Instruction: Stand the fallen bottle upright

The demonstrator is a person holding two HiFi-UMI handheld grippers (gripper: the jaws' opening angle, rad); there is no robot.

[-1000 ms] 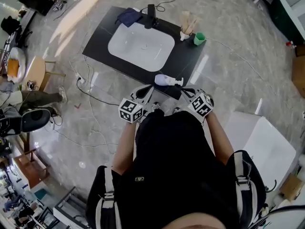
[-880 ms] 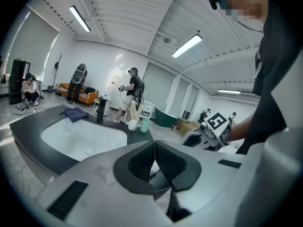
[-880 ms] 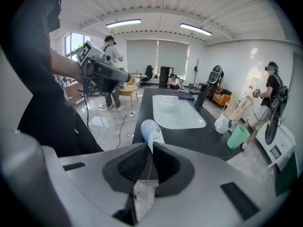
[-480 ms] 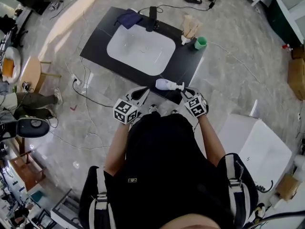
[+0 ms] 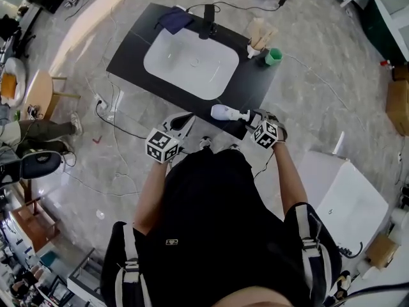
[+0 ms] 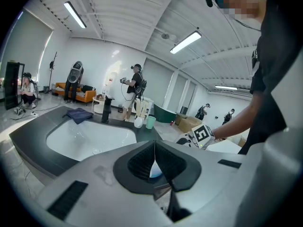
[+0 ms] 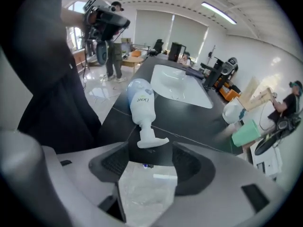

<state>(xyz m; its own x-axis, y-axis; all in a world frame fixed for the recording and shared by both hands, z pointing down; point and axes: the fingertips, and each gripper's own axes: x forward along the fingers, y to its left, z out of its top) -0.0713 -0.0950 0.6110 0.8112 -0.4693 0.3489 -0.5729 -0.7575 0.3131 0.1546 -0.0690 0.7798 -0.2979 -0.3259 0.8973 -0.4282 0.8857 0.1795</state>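
We record a grey marble floor [image 5: 332,94] with cables trailing across it; on it stands a black counter [image 5: 252,85], seen from steeply above, with a white basin [image 5: 192,64] sunk into its middle; the person in black clothing stands at the counter's near edge, a gripper in each hand.

The bottle [image 5: 225,112] is white and lies on its side on the bare black top, close to the near edge and just off the basin's near right corner; it is not upright; its base points toward the head view's left, its pump head toward the right hand; the right gripper view shows the bottle [image 7: 142,105] lengthwise, the pump nozzle nearest the camera.

The right gripper [image 5: 255,117] points steeply down at the pump end; its jaws have just been opening and stand wide apart; in its own view the right gripper [image 7: 151,157] has the pump head at the mouth of the jaws, between the tips, with neither pad pressing on it.

The left gripper [image 5: 182,121] sits off the counter's near edge, left of the bottle and apart from it; in its own view the left gripper [image 6: 154,157] has its jaws together, nothing gripped.

Along the far edge we note a black tap [image 5: 208,19], a dark blue cloth [image 5: 174,20], a white holder [image 5: 257,37] of wooden sticks and a green cup [image 5: 273,56].
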